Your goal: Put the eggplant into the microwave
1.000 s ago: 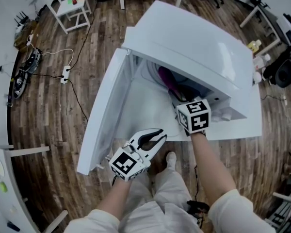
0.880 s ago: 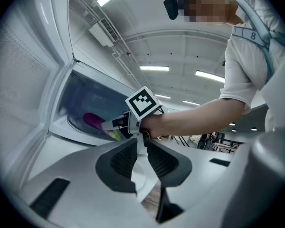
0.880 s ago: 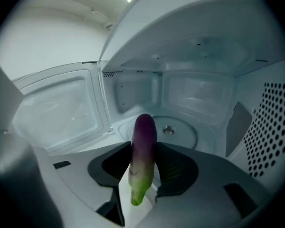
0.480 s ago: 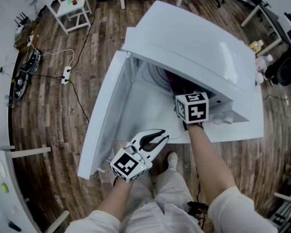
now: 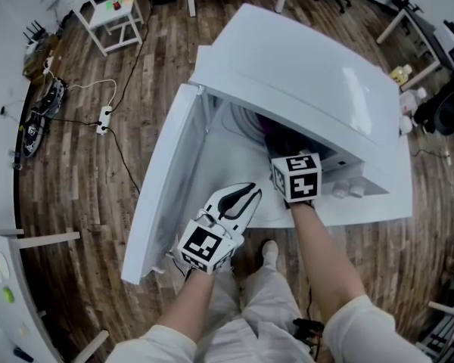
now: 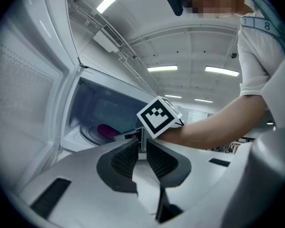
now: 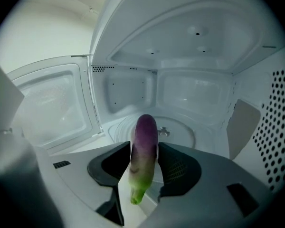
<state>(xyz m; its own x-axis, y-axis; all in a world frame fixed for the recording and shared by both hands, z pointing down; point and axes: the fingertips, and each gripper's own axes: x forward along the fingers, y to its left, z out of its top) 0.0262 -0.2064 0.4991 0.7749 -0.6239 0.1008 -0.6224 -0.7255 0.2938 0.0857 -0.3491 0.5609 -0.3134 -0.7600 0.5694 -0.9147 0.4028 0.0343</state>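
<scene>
Eggplant [image 7: 145, 137] sits clamped in right tongs [image 7: 143, 155] inside the microwave [image 7: 190, 56] (door [image 7: 52, 103] open); left tongs [image 6: 142, 150] seemingly closed.

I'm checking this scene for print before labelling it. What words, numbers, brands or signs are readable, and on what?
"7" and "8": on the pale strap over the person's shoulder.
Left marker cube and right marker cube: black-and-white square patterns only, no letters.
Microwave and its knobs: no brand or label is readable.
</scene>
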